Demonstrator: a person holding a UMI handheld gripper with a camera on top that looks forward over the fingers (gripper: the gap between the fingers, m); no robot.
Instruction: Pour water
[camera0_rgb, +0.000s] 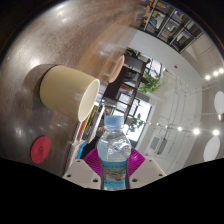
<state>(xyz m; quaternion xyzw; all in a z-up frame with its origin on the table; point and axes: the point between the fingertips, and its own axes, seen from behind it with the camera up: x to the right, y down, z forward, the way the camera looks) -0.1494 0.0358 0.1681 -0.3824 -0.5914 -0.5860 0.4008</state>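
A clear plastic water bottle (113, 150) with a blue-green label stands between my fingers, and both magenta pads (92, 160) press on its sides. My gripper (113, 162) is shut on it. The view is rolled to one side, so the grey table (35, 45) rises to the left of the bottle. A cream cup (68, 90) stands on that table just beyond and left of the bottle's neck, its open mouth turned toward the bottle top. I cannot tell whether the bottle has its cap on.
A small red round thing (41, 150) lies on the table to the left of the fingers. A brownish cup-like thing (117, 67) stands farther off. Beyond are dark chairs (128, 92), a green plant (150, 85) and ceiling lights.
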